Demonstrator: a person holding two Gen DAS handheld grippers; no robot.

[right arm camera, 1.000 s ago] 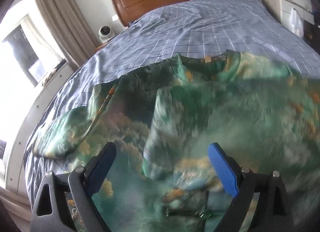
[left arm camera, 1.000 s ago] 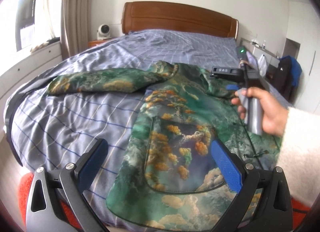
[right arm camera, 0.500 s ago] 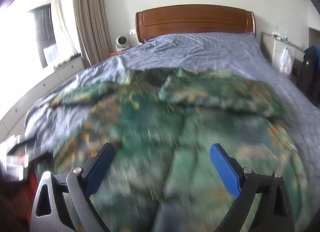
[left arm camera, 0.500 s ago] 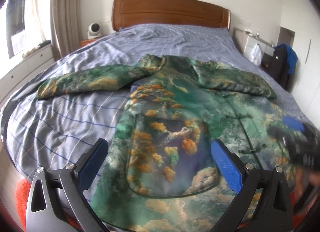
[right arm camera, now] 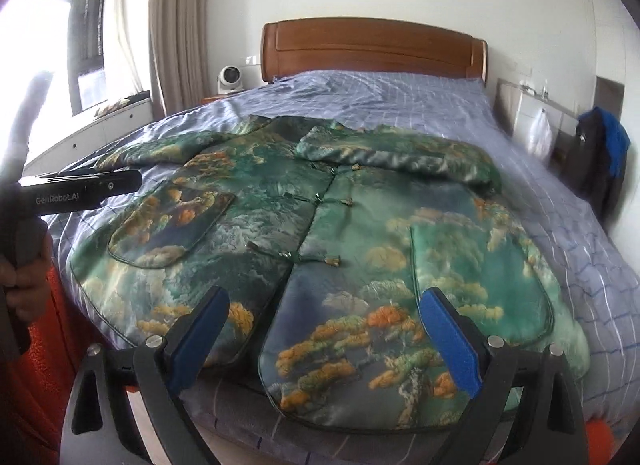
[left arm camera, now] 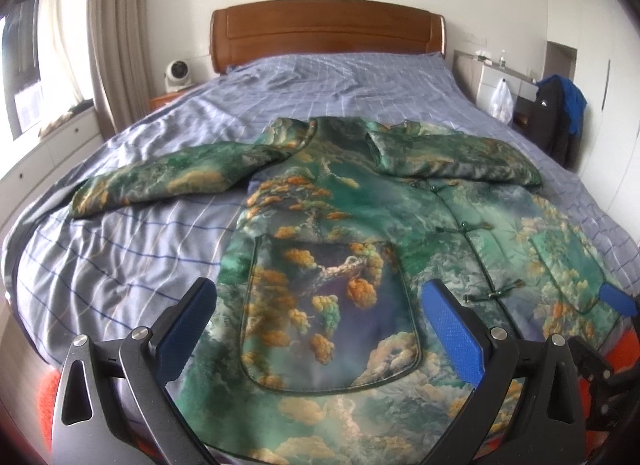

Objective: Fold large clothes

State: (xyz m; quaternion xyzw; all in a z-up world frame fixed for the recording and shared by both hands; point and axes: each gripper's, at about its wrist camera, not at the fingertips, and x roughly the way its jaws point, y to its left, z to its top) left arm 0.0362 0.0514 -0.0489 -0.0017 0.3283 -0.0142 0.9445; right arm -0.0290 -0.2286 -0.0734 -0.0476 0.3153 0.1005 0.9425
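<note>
Green brocade, printed with orange trees and clouds, covers the near half of the bed (left arm camera: 120, 249): the jacket (left arm camera: 360, 225) lies face up, collar toward the far wooden headboard (left arm camera: 326, 31), hem at the near edge. Starting at the left, its left sleeve (left arm camera: 168, 181) stretches straight out across the blue checked sheet. My left gripper (left arm camera: 318, 329) hangs above the left patch pocket (left arm camera: 328, 305), fingers spread wide and holding nothing. Moving right, the knotted frog closures (left arm camera: 466, 231) run down the front. My right gripper (right arm camera: 326, 335) sits over the near hem beside the right pocket (right arm camera: 480, 285), its pads equally far apart and empty. Farther right, the other sleeve (right arm camera: 400, 155) already lies folded across the chest.

I judge the next job is bringing the outstretched left sleeve in to match. I would take it near the cuff, pinch only the sleeve and not the sheet below, and carry it low across the chest. The padded fabric looks slippery, so a deep bite should keep it from sliding out.
</note>
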